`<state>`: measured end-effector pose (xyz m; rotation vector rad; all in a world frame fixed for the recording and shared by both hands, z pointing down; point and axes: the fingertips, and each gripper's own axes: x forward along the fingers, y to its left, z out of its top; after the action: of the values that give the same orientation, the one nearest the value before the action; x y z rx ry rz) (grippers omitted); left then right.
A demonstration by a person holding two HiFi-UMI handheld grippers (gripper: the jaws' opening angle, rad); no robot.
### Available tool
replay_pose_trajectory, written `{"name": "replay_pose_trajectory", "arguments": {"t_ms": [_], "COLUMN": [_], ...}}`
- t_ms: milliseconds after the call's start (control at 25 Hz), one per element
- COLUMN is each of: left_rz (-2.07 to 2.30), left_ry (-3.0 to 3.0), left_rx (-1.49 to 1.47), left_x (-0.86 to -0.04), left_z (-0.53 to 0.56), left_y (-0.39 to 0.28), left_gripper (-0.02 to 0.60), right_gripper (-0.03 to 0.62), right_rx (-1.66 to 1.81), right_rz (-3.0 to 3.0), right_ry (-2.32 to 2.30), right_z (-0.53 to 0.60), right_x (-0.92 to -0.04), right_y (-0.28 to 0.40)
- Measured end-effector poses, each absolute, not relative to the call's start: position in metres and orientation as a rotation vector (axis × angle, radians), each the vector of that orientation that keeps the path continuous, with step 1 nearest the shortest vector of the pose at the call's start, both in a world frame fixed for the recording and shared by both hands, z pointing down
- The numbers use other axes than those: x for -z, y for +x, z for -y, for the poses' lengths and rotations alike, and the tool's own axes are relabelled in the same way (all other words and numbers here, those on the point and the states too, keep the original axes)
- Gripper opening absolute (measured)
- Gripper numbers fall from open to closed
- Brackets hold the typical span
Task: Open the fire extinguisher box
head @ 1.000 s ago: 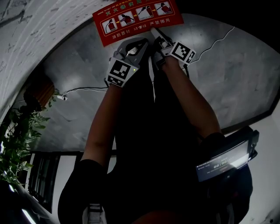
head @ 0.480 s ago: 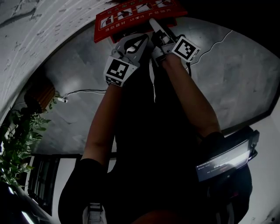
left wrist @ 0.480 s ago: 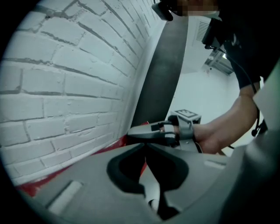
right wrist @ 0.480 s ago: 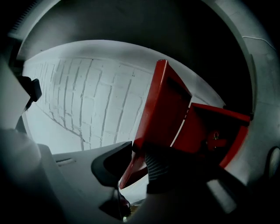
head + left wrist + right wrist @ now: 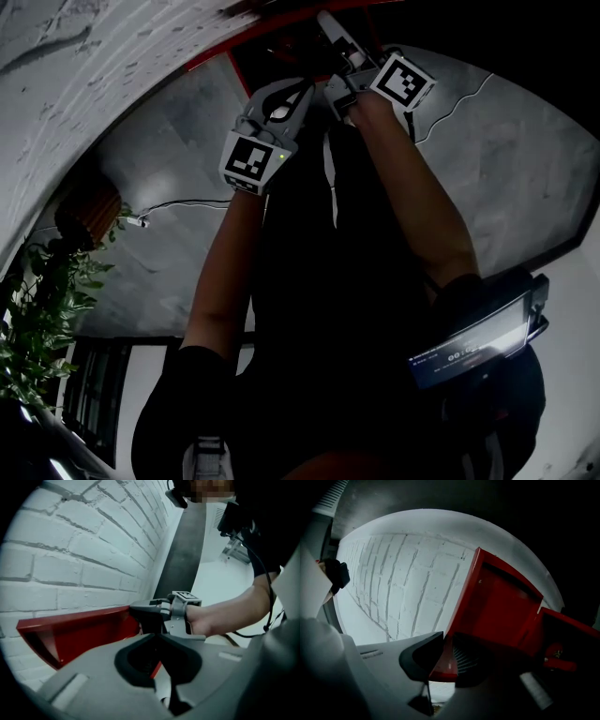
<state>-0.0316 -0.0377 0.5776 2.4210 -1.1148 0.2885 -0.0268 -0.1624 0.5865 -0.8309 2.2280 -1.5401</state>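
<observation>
A white brick wall (image 5: 403,588) stood behind and a plant (image 5: 37,309) at 8 o'clock. At 12 o'clock, the red fire extinguisher box (image 5: 272,42) had its lid (image 5: 501,606) lifted. The right gripper (image 5: 445,660) pinched the lid's edge, and the left gripper (image 5: 159,639) was closed and empty.

Both bare forearms reach forward side by side, the left arm (image 5: 225,272) just beside the right arm (image 5: 412,187). The left gripper (image 5: 302,91) has its jaws closed together. The right gripper (image 5: 342,47), slightly further ahead, has its jaws clamped on the edge of the red lid (image 5: 501,606).
</observation>
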Motion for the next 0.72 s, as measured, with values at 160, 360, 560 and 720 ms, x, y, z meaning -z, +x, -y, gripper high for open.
{"name": "replay_pose_trajectory", "arguments": {"t_ms": [160,360,560,720], "left_rz": [1.130,1.151,1.153,1.165], "left_ry": [2.410,2.394,2.400,2.396], "left_rx": [-0.281,-0.273,-0.281,-0.279], "left_x": [-0.580,-0.583,-0.580,-0.578], "left_z": [0.040,0.043,0.045,0.047], "left_y": [-0.039,-0.052,-0.056,-0.061], "left_gripper": [0.006,0.006,0.006,0.006], "right_gripper": [0.067,0.066,0.064,0.087], "right_rx": [1.489,1.454,1.456,1.448], "right_rz": [-2.254,-2.299,-2.304,-2.282], "right_ry": [-0.807,-0.783,-0.791,-0.760], "right_z": [0.182,0.206,0.215,0.223], "right_x": [-0.581,-0.581,-0.583,-0.581], "right_y": [-0.035,-0.050,-0.052,-0.055]}}
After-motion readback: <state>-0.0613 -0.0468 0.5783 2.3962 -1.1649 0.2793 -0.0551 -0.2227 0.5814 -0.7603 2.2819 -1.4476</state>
